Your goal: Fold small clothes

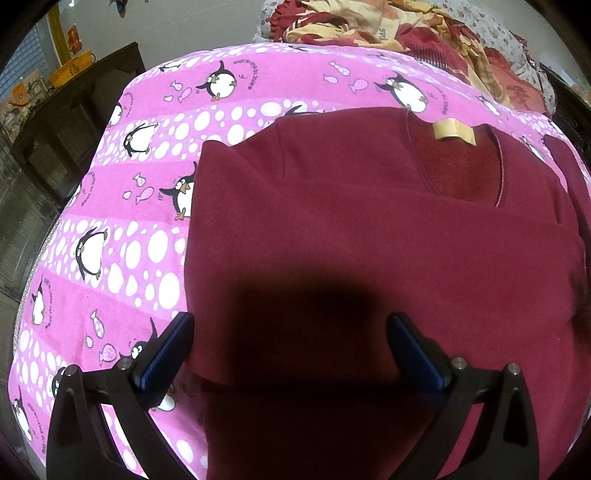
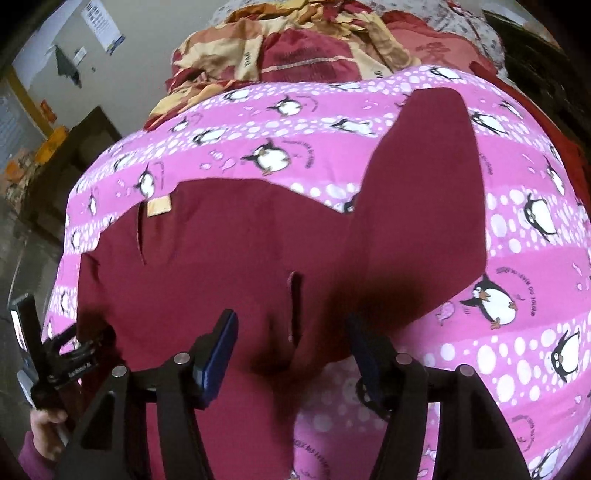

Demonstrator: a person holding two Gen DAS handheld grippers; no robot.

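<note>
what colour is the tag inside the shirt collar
The tag is pale tan, against the maroon shirt; clearest in the left wrist view.

One garment, two grippers.
One maroon top (image 1: 369,229) with one tan neck label (image 1: 453,130) at upper right, one pink penguin sheet (image 1: 122,236), one patterned quilt (image 2: 295,48) along the top, two grippers.

We can read very little here. Curved dark lettering runs beside the penguins on the pink sheet (image 1: 155,236), but it appears reversed and too small to make out. The tan label (image 1: 453,131) at the neck of the maroon garment (image 1: 369,236) shows no legible print. A red chinese character sits on the quilt (image 2: 428,50); the wall paper (image 2: 101,26) is blurred.
</note>
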